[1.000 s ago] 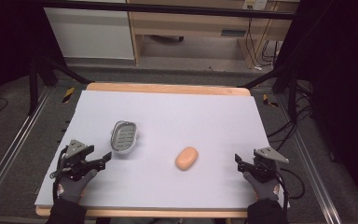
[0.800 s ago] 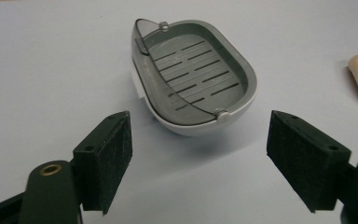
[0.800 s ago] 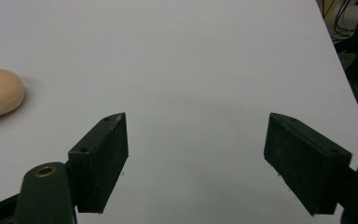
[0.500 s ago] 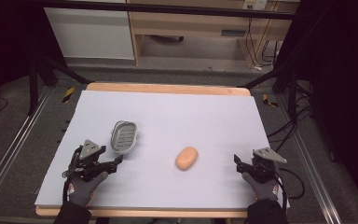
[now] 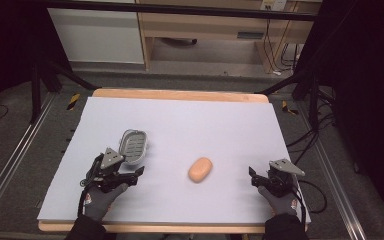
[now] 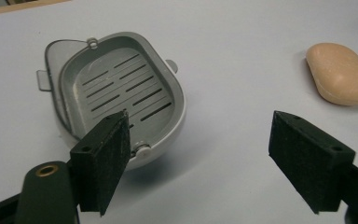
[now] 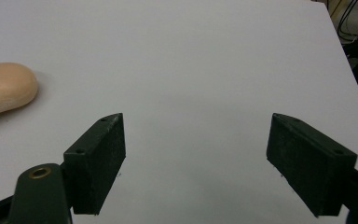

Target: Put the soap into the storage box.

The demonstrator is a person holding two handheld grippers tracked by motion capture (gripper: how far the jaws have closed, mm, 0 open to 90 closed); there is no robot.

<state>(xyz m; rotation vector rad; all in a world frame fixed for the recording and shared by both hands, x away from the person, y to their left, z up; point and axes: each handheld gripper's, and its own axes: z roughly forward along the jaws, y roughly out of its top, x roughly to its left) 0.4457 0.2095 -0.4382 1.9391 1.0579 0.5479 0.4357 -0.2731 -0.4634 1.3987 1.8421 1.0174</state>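
Note:
A grey slotted soap dish (image 5: 132, 146) (image 6: 121, 93) lies on the white table, its lid hinged open behind it. An orange-tan soap bar (image 5: 200, 169) (image 6: 340, 73) (image 7: 3, 88) rests to its right. My left gripper (image 5: 136, 175) (image 6: 198, 161) hovers just in front of the dish, pointing right; its jaws have just been opening and nothing is between them. At the table's front right, my right gripper (image 5: 252, 176) (image 7: 196, 163) stands open and empty, the soap off to its left.
The white sheet (image 5: 190, 120) covers a wooden-edged table (image 5: 180, 94). Black stand legs and cables lie on the floor on both sides. A cabinet stands beyond the far edge.
My left gripper has moved right along the front of the table, closer to the dish and soap, and its jaws have spread wider. The right gripper has stayed put.

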